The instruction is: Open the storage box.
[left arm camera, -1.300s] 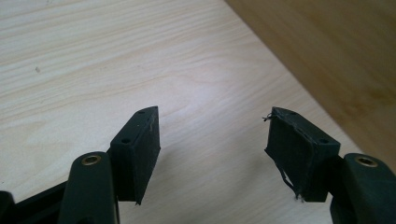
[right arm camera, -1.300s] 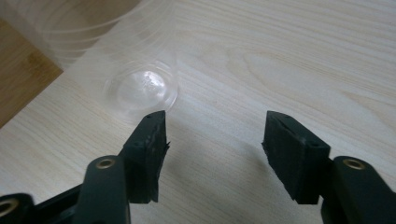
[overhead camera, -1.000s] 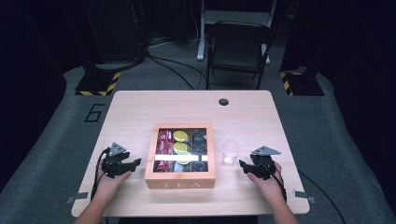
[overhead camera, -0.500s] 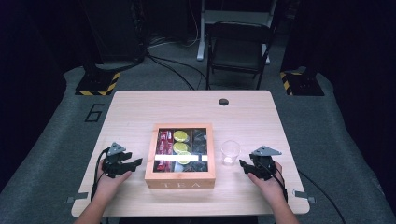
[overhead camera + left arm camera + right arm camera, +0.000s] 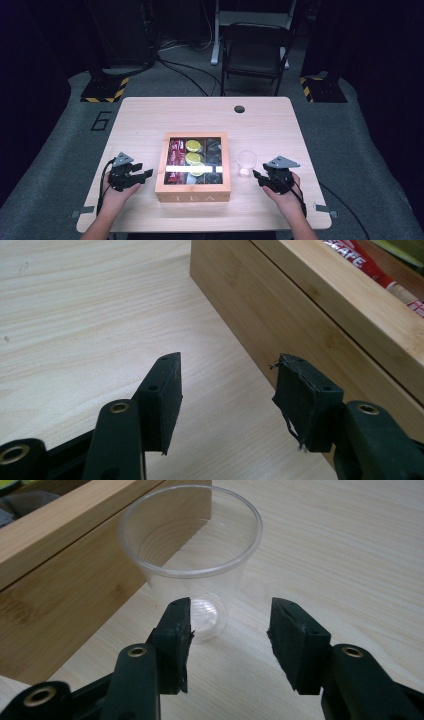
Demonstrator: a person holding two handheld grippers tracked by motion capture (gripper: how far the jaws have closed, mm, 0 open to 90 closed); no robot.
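A wooden tea box [image 5: 193, 165] with a glass lid stands mid-table; red, yellow-green and dark packets lie inside. A clear plastic cup [image 5: 246, 162] stands upright just right of it. My left gripper [image 5: 147, 174] rests left of the box, pointing at its side wall [image 5: 300, 305]. Its jaws have just been closing, and they stand open [image 5: 227, 385] over bare wood with nothing between them. My right gripper [image 5: 256, 176] sits right of the cup. Its jaws have also just been closing and stand open [image 5: 230, 625], their tips just short of the cup [image 5: 195, 555].
The light wooden table [image 5: 150, 120] has a round cable hole [image 5: 239, 108] near its far edge. A folding chair [image 5: 255, 50] and cables stand on the dark floor behind the table. Bare tabletop lies beyond the box.
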